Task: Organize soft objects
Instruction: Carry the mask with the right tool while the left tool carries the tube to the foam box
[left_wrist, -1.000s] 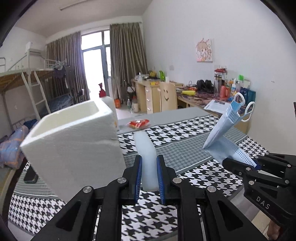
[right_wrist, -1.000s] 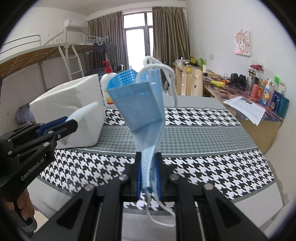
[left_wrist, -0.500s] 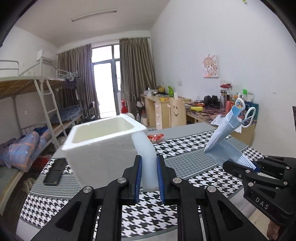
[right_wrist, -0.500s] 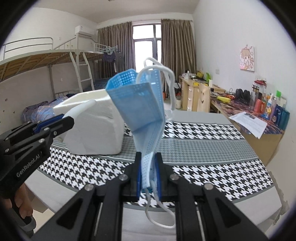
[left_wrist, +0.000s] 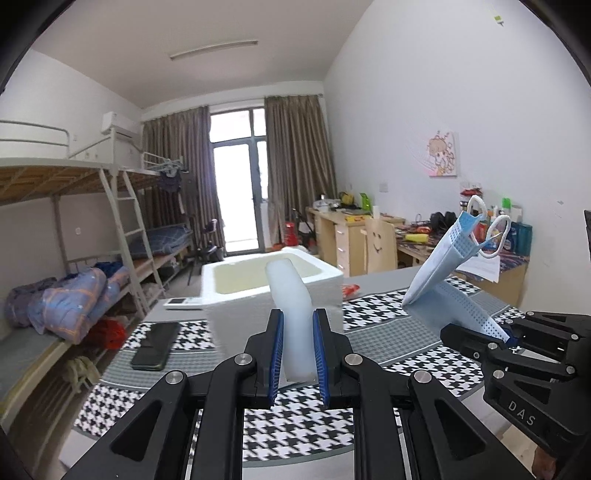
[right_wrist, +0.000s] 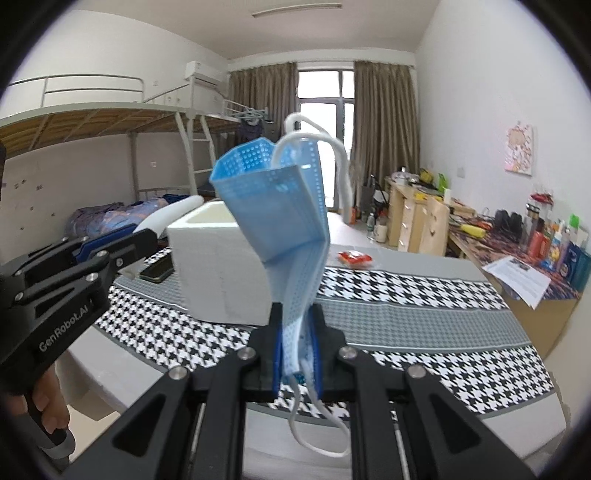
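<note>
In the left wrist view, your left gripper (left_wrist: 298, 354) pointed slightly downward over the table (left_wrist: 388, 334), clamped on a curved white foam strip (left_wrist: 291, 306) before the white foam box (left_wrist: 273, 280). In the right wrist view, your right gripper (right_wrist: 297, 350), similarly tilted, pinched a blue face mask (right_wrist: 280, 218) standing upright above the table.

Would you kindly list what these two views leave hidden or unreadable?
- Left wrist view: bottom of the white foam box, hidden by the translucent white soft strip.
- Right wrist view: black phone, partly behind the box.
- Right wrist view: red packet, print too small.
</note>
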